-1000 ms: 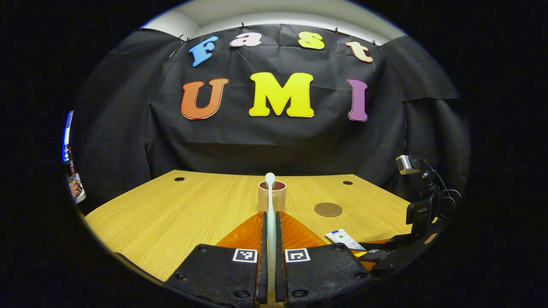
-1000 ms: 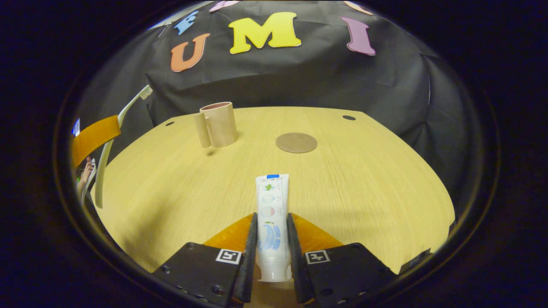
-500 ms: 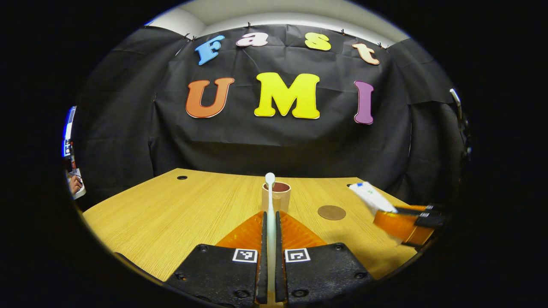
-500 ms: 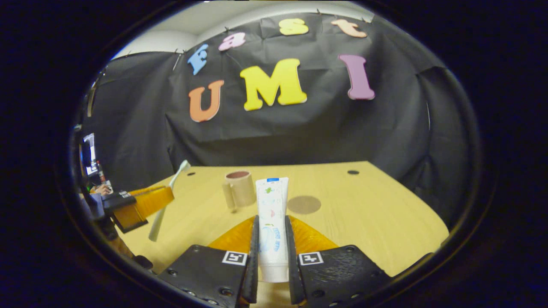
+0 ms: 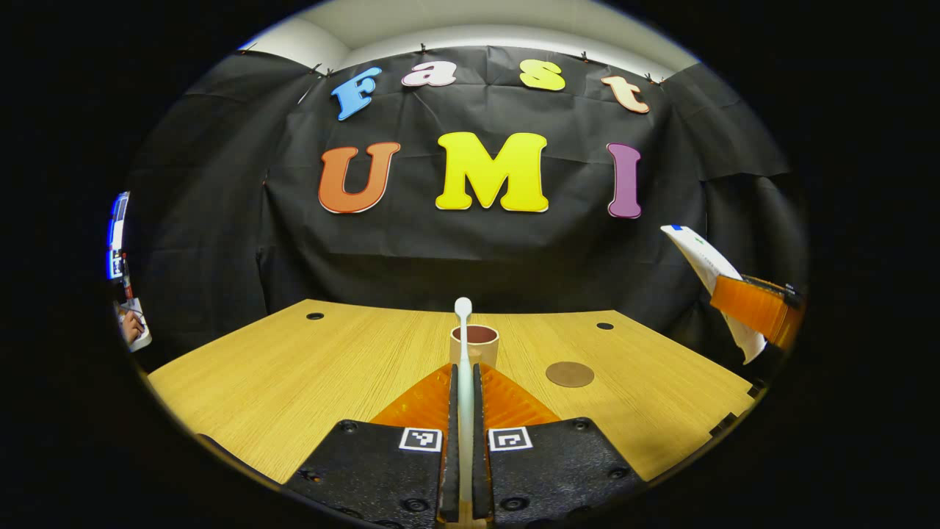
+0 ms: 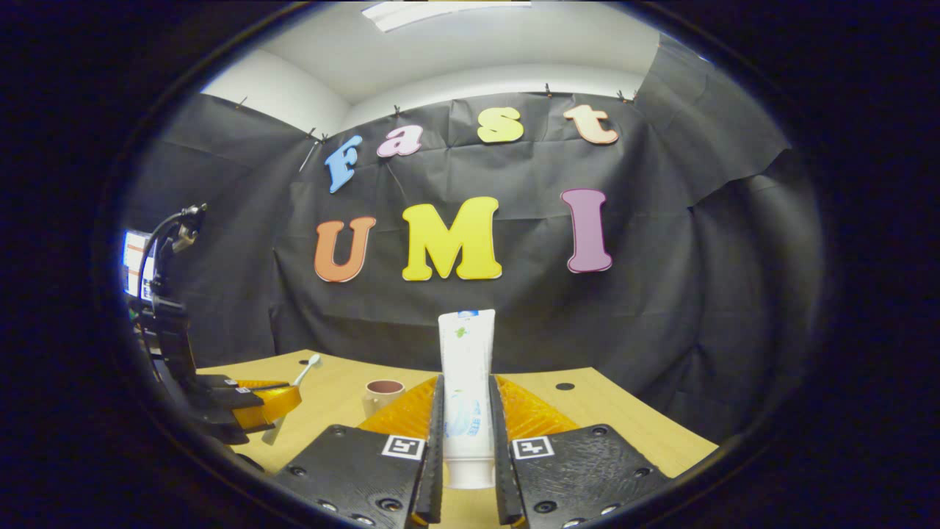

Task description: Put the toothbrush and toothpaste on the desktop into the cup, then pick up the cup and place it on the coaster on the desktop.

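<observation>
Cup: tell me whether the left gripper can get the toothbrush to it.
Probably yes. The left gripper holds the toothbrush aimed at the cup, with bare desktop between them.

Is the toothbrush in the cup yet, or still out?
Out. The left gripper holds the toothbrush short of the upright cup.

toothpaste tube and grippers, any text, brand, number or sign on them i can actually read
Toothpaste tube, held upright between the right gripper fingers: coloured printing and small pictures on its front, too blurred to read; no brand can be made out.
Right gripper: two square black-and-white coded markers, patterns, not words.
Left gripper, shut on the toothbrush: two like markers, no words.
Cup and coaster: no writing seen.
</observation>
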